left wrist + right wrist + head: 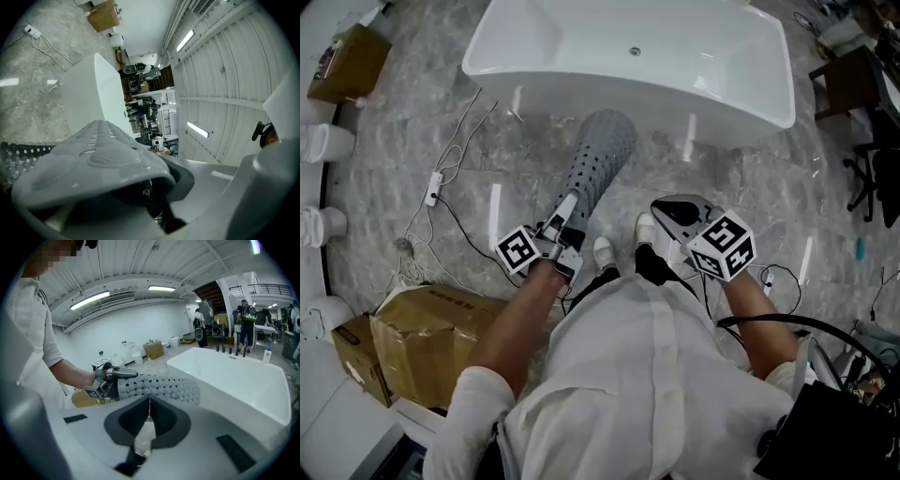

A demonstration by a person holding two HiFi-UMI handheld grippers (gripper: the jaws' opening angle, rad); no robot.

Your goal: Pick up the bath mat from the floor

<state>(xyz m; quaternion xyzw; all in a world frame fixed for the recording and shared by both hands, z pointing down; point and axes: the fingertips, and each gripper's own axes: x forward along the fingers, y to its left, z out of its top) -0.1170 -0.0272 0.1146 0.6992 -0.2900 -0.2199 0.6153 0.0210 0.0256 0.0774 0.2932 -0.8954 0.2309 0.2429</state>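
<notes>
the left tongs (569, 214) are clenched on 1 short end of the grey bath mat (600, 155). the mat is off the marble floor (412, 141): in the right gripper view it stretches out roughly level from the left tongs (110, 378), its perforated length (159, 387) hanging in the air with its rounded far end in front of the white bathtub (234, 376). from the head view the mat reaches away from the person toward the bathtub (628, 89), and its far end lies close to the tub's near wall; whether they touch cannot be told. in the left gripper view the mat's dimpled surface (93, 159) arches over the jaws and fills the lower left, with the bathtub (89, 93) beyond it.

the right tongs (670, 211) are held just to the right of the mat, apart from it. their jaws (149, 416) are pressed together into 1 thin seam, with nothing between them.

each of the 2 tongs carries a marker cube, the left (520, 248) by the person's bare forearm, the right (724, 246) above the other wrist. the person's 2 white shoes (603, 249) stand on the floor between the tongs. a taped cardboard box (427, 333) sits on the floor to the left of the person, and a white cable (441, 178) trails across the tiles farther left. another cardboard box (347, 61) stands at the upper left edge.
</notes>
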